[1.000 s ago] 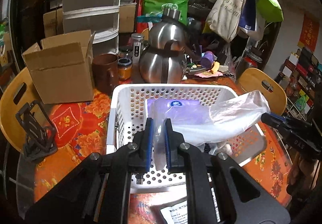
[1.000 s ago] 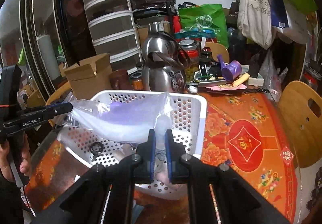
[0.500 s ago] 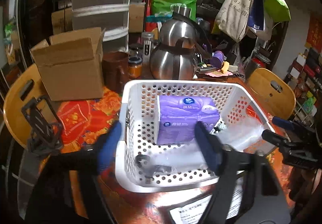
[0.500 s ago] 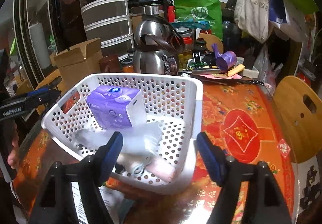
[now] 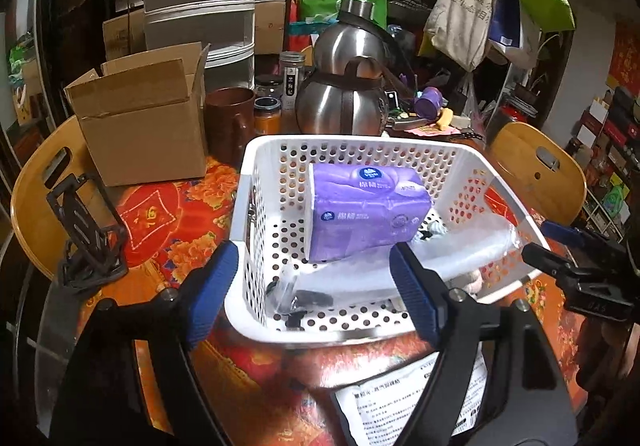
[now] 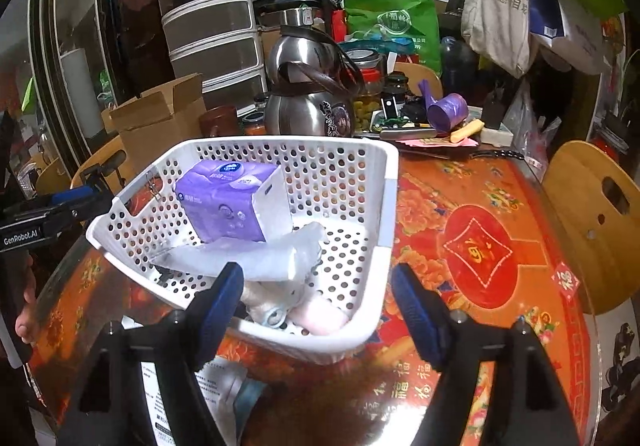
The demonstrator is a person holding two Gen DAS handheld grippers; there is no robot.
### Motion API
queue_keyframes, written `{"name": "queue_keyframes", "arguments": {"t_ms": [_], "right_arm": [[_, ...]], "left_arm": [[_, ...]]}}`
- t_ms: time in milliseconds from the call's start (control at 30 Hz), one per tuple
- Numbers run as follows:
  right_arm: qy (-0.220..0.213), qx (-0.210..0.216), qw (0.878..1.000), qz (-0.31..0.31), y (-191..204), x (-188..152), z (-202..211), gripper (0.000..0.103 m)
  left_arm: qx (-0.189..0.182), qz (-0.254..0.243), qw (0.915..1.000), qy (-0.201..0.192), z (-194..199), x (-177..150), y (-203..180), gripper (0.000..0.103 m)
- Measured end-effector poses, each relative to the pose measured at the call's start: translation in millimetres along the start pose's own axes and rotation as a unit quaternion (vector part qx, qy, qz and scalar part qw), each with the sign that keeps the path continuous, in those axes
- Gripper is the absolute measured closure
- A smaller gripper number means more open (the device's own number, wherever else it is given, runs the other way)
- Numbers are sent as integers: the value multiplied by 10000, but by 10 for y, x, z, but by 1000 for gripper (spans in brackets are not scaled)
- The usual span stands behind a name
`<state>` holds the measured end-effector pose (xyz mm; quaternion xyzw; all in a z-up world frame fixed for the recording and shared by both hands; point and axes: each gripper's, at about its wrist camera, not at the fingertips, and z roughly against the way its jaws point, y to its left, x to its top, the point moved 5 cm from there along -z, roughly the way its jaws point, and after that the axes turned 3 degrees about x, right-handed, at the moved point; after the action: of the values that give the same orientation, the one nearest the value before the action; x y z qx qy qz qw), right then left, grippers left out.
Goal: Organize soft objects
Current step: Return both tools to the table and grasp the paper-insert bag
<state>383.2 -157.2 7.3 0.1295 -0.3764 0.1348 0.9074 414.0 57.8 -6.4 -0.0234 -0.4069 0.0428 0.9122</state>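
1. The round tabletop (image 6: 472,205), covered in a red and orange floral cloth under glass, carries everything; the cloth bears a red diamond with a gold character I cannot read with confidence.
2. The white perforated plastic basket (image 5: 248,205) sits on the near middle of the tabletop, directly ahead of both claws.
3. The purple plastic-wrapped tissue pack (image 5: 366,213) lies inside the basket toward its far side, tilted, its long axis running left to right in the left wrist view. It has a round blue logo and white Chinese print too small to read.
4. The clear crumpled plastic bag (image 5: 452,250) lies across the basket floor, just in front of the pack, its right end draped at the right rim.
5. The left claw (image 5: 314,290) is spread wide and empty, hovering at the basket's near rim.
6. The right claw (image 6: 318,306) is likewise spread wide and empty, at the near corner of the basket. Either claw looks about equally close to the bag and pack, which lie ahead and slightly below.
7. The left tool's body reads "GenRobot.AI" in the right wrist view.
8. A white printed paper sheet (image 5: 400,402) lies nearest, under the left claw; its text is too small to read.
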Motion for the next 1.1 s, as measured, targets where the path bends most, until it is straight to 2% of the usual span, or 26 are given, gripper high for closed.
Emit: {"name": "queue_keyframes", "arguments": {"t_ms": [167, 300, 400, 500, 600, 667, 733, 767, 867, 1033, 1100], "right_arm": [[-209, 51, 9996, -169, -20, -76, 228, 27], [-213, 70, 9997, -114, 66, -287, 426, 27], [-198, 126, 9997, -121, 153, -519, 552, 27], [-164, 441, 9987, -202, 282, -823, 646, 26], [27, 644, 9979, -82, 451, -1102, 608, 27], [124, 753, 9971, 26, 580, -1247, 564, 27], [245, 803, 9964, 141, 684, -1352, 488, 27], [287, 807, 9962, 164, 707, -1399, 457, 28], [409, 897, 9950, 129, 740, -1455, 341, 43], [564, 935, 9939, 131, 764, -1482, 200, 45], [645, 970, 9931, 148, 769, -1478, 145, 53]], "left_arm": [[-17, -82, 10000, -28, 158, -90, -31, 27], [18, -190, 9998, -61, 372, -260, -68, 27], [-64, -213, 9998, 7, 583, -518, -91, 27], [-131, -270, 9995, 75, 745, -815, -129, 27], [-428, -165, 9987, 231, 814, -1160, -151, 27], [-495, -50, 9982, 324, 775, -1334, -138, 27], [-618, 37, 9970, 470, 689, -1479, -144, 40], [-629, 35, 9966, 539, 637, -1526, -158, 49], [-692, -73, 9947, 754, 483, -1642, -229, 53], [-914, -59, 9902, 1054, 264, -1712, -315, 54], [-966, -37, 9891, 1107, 204, -1732, -332, 54]]}}
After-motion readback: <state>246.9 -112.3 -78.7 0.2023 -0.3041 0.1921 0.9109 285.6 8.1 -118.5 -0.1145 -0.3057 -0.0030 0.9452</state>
